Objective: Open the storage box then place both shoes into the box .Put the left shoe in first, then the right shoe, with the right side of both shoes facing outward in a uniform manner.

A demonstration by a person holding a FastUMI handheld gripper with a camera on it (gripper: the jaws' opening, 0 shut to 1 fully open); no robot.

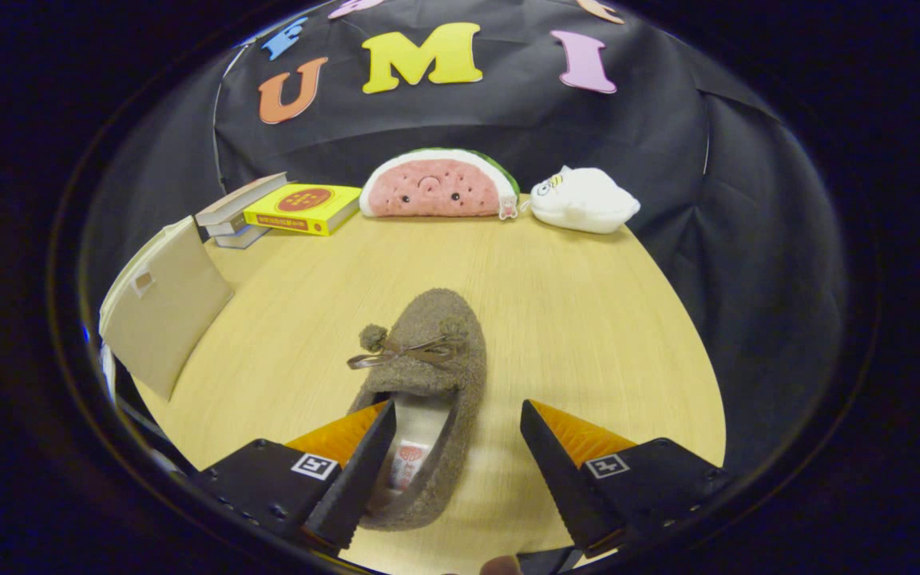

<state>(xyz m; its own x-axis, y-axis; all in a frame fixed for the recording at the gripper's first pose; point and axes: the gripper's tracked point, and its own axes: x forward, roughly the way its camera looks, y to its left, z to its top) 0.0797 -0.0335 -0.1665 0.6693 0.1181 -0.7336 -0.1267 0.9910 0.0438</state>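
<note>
**Over the heel of one slipper, fingers spread**

Between the two fingers of the gripper (456,471) lies the back part of one shoe (424,399), a brown fuzzy slipper. The fingers are spread wide and do not press on it: the left finger stands over the shoe's opening at the heel, and the right finger stands apart from the shoe, above bare table (588,319). The gripper looks forward and down at the table from a low, tilted pose.

The shoe lies flat on its sole. Its long axis runs away from the gripper, with the heel near the fingers and the toe pointing ahead, toward the far toys. One small bow with two pompoms sits on its top.

Left of the shoe, well apart, stands one beige storage box (163,315), its flat side with a small cut-out handle tilted toward the shoe; I cannot tell if it is open. Beyond it lie three stacked books (280,209), the yellow one on top. At the far edge rest two plush toys: one watermelon slice (438,185) and, just beside it, one white plush (584,200).
</note>
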